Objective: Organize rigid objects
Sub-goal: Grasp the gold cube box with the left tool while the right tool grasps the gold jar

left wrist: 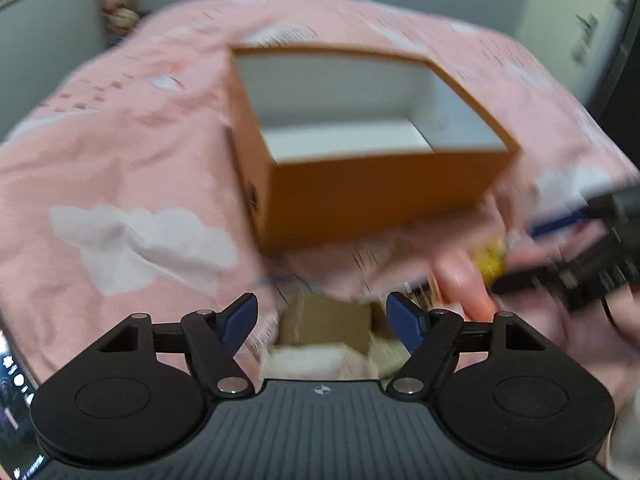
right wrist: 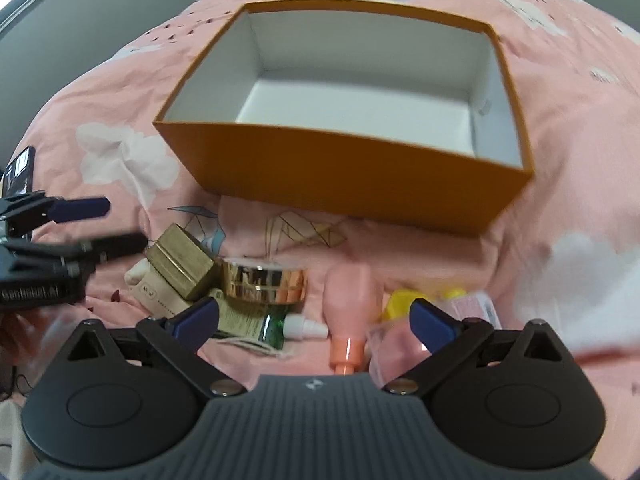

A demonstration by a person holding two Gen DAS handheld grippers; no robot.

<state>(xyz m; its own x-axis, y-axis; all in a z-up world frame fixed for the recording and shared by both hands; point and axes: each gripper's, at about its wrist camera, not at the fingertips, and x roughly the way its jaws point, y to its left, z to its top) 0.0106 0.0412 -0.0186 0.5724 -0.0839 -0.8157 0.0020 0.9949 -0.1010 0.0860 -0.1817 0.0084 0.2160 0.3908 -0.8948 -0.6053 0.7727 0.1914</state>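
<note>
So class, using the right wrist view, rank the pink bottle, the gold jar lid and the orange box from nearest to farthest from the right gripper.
1. Pink bottle: lying between the right gripper fingers.
2. Gold jar lid: just beyond the left finger.
3. Orange box: farthest, open and empty, up the pink bedspread.

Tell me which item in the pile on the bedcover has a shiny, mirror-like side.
The round gold jar, lying between the matte gold box and the pink bottle; only its side reflects light.
</note>
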